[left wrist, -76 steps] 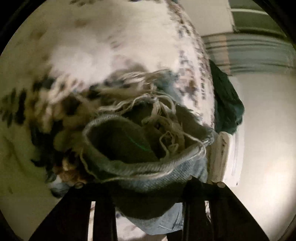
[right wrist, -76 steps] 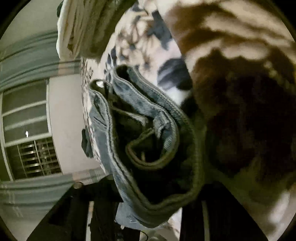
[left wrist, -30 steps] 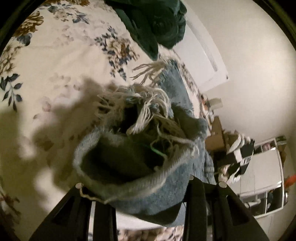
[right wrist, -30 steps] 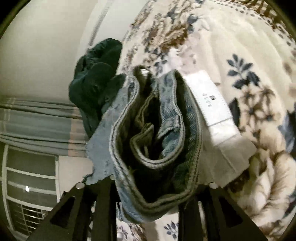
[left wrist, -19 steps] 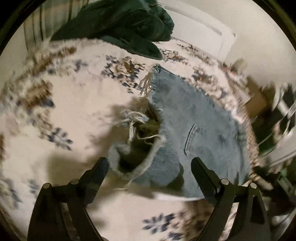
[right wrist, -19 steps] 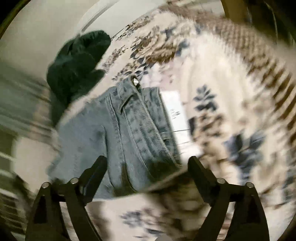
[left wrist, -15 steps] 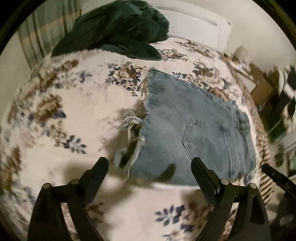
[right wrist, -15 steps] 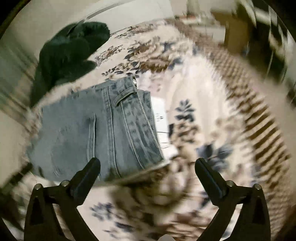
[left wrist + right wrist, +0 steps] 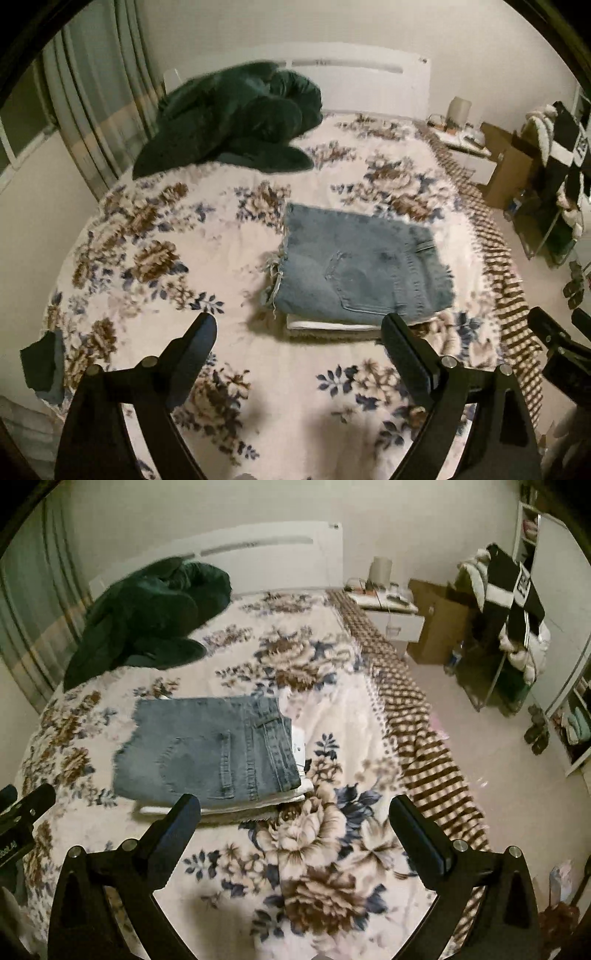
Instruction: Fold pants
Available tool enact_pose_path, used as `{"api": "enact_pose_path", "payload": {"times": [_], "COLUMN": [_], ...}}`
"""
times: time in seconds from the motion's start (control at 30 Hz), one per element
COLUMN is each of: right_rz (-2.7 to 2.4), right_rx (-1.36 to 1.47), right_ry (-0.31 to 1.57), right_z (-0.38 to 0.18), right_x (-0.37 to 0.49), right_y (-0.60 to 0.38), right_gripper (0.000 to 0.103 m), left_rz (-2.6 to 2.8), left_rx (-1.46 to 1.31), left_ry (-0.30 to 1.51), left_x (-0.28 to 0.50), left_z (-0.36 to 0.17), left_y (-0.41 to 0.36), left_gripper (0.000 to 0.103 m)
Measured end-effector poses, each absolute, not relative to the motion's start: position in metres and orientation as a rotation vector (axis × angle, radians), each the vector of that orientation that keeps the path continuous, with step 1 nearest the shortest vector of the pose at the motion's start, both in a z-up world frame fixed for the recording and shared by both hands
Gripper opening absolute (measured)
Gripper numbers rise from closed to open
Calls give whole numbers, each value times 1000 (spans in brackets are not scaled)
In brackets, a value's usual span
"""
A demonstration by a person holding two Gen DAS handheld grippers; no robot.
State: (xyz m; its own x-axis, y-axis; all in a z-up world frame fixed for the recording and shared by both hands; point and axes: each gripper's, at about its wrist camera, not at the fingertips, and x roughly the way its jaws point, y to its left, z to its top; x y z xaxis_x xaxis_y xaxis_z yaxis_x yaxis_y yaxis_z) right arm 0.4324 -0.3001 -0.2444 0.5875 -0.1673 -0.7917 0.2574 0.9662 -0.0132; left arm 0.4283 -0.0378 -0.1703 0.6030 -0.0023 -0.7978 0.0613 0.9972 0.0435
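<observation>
The folded blue denim pants (image 9: pixel 354 269) lie flat on the floral bedspread (image 9: pixel 155 236), on top of a folded white garment (image 9: pixel 332 325). A back pocket faces up and the frayed hem points left. My left gripper (image 9: pixel 299 325) is open and empty, raised above the bed just in front of the pants. In the right wrist view the pants (image 9: pixel 210 749) lie left of centre. My right gripper (image 9: pixel 295 808) is open and empty, held above the bed in front of the pants' waistband end.
A dark green garment (image 9: pixel 236 122) is heaped near the white headboard (image 9: pixel 369 81). A nightstand (image 9: pixel 391 616), a cardboard box (image 9: pixel 439 624) and a rack with clothes (image 9: pixel 506 602) stand right of the bed. Curtains (image 9: pixel 92 110) hang at left.
Both grippers held the pants one second ago, then opened and let them go. The pants now lie flat on the bed, and both grippers have pulled back and up.
</observation>
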Motion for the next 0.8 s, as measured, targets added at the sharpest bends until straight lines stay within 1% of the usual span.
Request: {"api": "enact_pose_path", "payload": {"times": [0.2, 0.4, 0.57, 0.73, 0.8], "right_rz": [-211, -165, -122, -107, -110], "right_rx": [87, 42, 17, 16, 20], "right_ry": [830, 740, 704, 687, 684], "right_z": [-161, -81, -37, -7, 2], "right_x": [354, 269, 208, 164, 150], "right_y": [-296, -284, -275, -272, -270], "right_gripper": [103, 103, 103, 103, 103], "left_rz": [-22, -1, 17, 23, 20], "left_rx": [61, 41, 22, 1, 2], "left_ry": [843, 785, 763, 739, 727], "left_x": [354, 279, 233, 203, 196], "left_z": [-95, -40, -16, 2, 7], "left_y": [-43, -47, -46, -43, -41], "left_gripper": [91, 91, 91, 91, 95]}}
